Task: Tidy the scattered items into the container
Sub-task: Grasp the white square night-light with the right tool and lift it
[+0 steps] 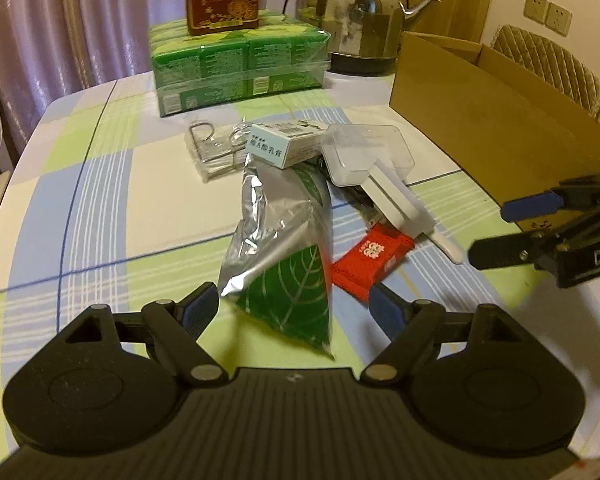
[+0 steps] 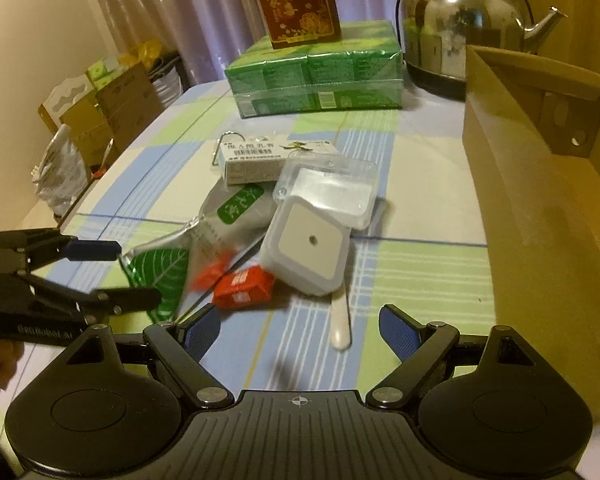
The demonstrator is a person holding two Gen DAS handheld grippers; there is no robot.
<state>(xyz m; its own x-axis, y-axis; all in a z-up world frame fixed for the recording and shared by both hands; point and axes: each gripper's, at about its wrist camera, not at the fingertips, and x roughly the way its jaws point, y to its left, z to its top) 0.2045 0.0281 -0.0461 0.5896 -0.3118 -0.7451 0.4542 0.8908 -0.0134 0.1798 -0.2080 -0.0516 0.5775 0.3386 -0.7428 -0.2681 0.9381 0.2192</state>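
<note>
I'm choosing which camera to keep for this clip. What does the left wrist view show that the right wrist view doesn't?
Only the left wrist view shows the wall sockets and the padded chair back. Only the right wrist view shows the cartons stacked beside the table and the cardboard box's inside corner. Both show the silver-green pouch, red packet, white medicine box, kettle, and both tools open: left tool, right tool.
</note>
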